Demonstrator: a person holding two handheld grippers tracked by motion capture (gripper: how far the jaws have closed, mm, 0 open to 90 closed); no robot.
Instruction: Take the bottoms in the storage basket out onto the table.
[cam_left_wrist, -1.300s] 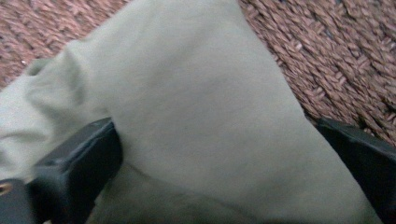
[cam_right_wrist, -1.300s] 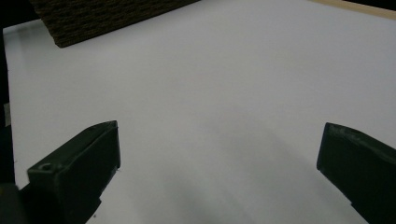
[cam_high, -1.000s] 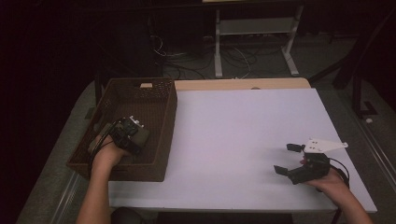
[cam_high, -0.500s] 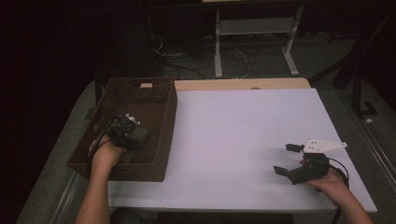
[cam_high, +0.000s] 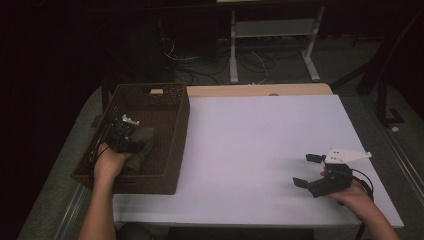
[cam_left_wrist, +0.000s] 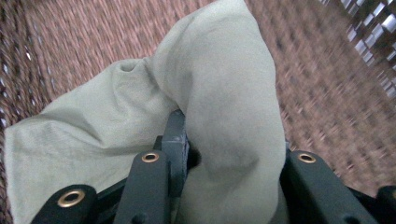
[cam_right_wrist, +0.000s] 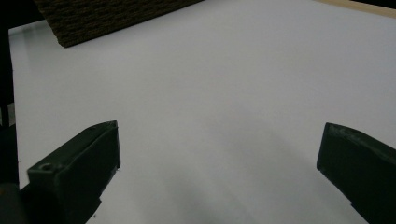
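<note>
At far left, the left tongs (cam_high: 131, 142) are clenching a fold of an olive-green cloth (cam_left_wrist: 219, 93) inside the brown wicker basket (cam_high: 172, 107), the jaws having just been closing on it. The cloth is bunching into a ridge running away from the tongs toward the basket's far wall, its loose end trailing back toward the person. The basket's walls are hemming it in. Across the bare white worktop (cam_high: 260, 145), the right tongs (cam_high: 306, 170) are resting released, gripping nothing.
</note>
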